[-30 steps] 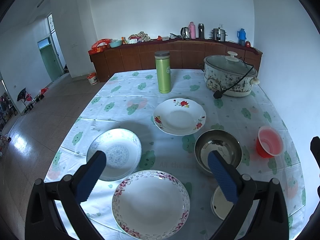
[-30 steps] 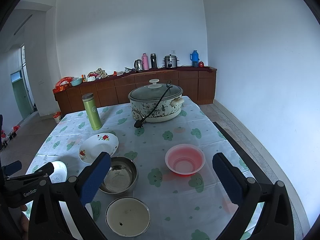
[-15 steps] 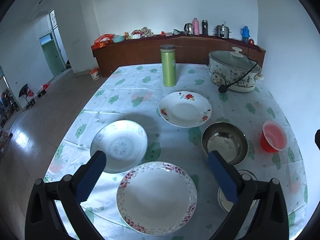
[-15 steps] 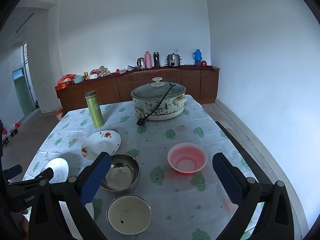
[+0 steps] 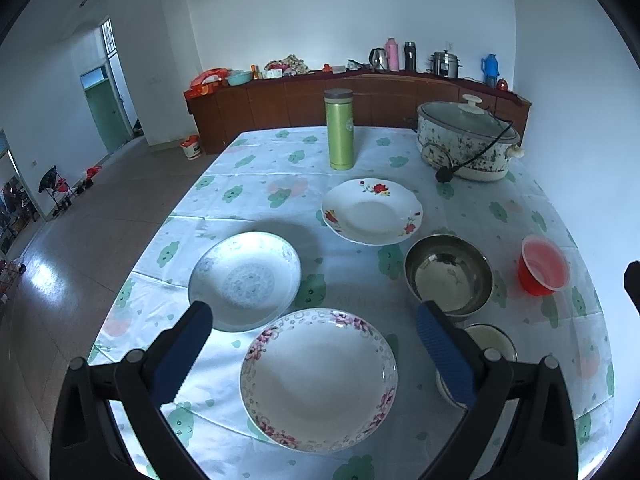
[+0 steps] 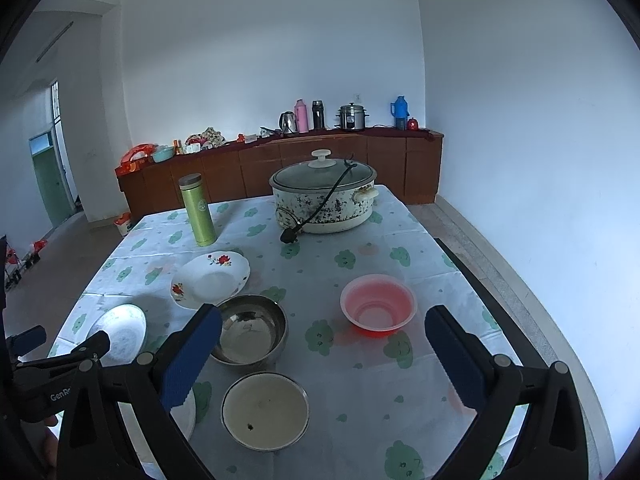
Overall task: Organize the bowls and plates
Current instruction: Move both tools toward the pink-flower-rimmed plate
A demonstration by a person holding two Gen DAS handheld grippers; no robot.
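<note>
Floral plate (image 5: 319, 378) btwn left gripper (image 5: 312, 354) jaws

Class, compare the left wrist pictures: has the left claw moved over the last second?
Yes. The left claw has pulled back and risen: the green flask and pink-flowered plate now sit higher in its view, and more floor shows.

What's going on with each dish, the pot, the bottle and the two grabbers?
Left gripper: open, holding nothing.
Right gripper: open, holding nothing.
Pink-rimmed plate: empty, unstacked.
Blue plate: empty, unstacked.
Red-flower plate: empty, unstacked.
Steel bowl: upright, empty.
White bowl: upright, speck inside.
Red bowl: upright, empty.
Pot: lidded, unplugged.
Bottle: upright, capped.
</note>
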